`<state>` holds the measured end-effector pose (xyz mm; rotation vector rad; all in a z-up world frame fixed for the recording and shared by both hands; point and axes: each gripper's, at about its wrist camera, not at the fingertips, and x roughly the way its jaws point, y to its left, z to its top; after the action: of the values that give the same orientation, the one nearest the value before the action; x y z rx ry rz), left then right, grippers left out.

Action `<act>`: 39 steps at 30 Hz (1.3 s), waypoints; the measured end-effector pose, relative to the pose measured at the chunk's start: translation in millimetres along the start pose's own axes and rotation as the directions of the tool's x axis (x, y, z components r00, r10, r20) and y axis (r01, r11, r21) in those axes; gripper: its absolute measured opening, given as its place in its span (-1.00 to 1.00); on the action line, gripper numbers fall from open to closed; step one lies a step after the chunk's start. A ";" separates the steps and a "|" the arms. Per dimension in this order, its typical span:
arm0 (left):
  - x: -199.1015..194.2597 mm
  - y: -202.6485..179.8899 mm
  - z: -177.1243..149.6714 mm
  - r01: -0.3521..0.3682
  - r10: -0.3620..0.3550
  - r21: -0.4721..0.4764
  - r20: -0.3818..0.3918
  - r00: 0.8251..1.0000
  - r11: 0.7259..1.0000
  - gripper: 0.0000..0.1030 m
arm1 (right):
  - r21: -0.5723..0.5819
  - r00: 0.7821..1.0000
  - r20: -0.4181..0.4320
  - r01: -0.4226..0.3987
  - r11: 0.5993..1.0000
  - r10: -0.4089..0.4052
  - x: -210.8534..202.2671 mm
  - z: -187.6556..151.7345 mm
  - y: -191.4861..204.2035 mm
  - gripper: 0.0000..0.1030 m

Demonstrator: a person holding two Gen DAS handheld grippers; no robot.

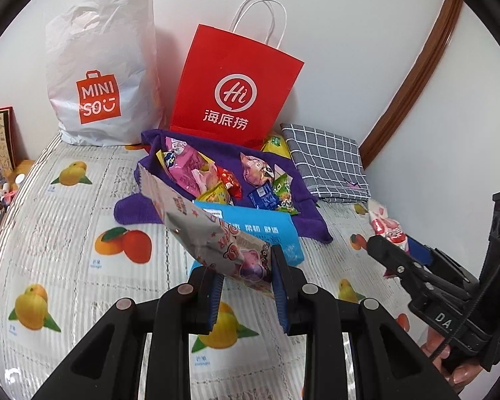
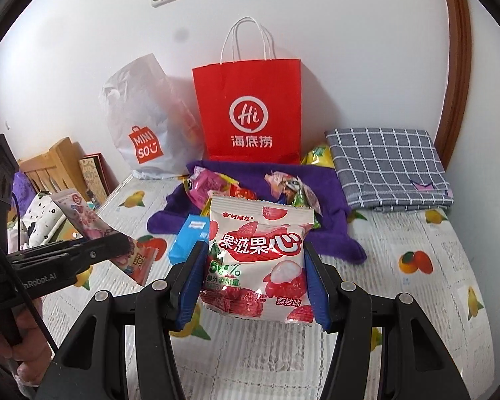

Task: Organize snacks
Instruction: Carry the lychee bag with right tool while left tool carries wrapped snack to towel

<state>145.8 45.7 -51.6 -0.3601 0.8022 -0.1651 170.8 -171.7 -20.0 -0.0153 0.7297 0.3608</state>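
Observation:
My left gripper (image 1: pixel 248 275) is shut on a long silvery-pink snack packet (image 1: pixel 213 230), held tilted above the bed; the same packet (image 2: pixel 93 225) shows at the left of the right wrist view. My right gripper (image 2: pixel 255 270) is shut on a white and red lychee gummy packet (image 2: pixel 258 256), held upright; that packet (image 1: pixel 388 226) shows at the right of the left wrist view. Behind them a pile of small snack packets (image 1: pixel 216 176) lies on a purple towel (image 1: pixel 303 206), with a blue box (image 1: pixel 266 230) at its front edge. A red paper bag (image 1: pixel 233 86) and a white plastic bag (image 1: pixel 103 70) stand against the wall.
A folded grey checked cloth (image 2: pixel 390 170) lies at the back right of the fruit-print bed cover (image 1: pixel 66 233). A wooden bedside shelf (image 1: pixel 3 180) with small items is at the left. A yellow-green packet (image 2: pixel 318 156) sits between the red bag and the cloth.

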 end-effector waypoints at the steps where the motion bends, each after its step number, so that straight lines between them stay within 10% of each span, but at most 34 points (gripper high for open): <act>1: 1.3 0.0 2.1 0.002 -0.002 0.001 0.000 1.000 1.000 -0.50 | 0.000 1.000 0.000 -0.001 1.000 0.001 1.5 2.8 -0.2 0.07; 39: 59.3 11.3 73.8 -0.052 0.053 0.082 -0.006 0.999 0.995 -0.50 | -0.001 0.999 0.003 0.032 0.999 -0.032 71.2 59.6 -19.9 0.07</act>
<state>240.2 58.3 -48.6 -0.2614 0.8101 -0.1499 264.9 -159.5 -24.2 -0.0269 0.7257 0.3307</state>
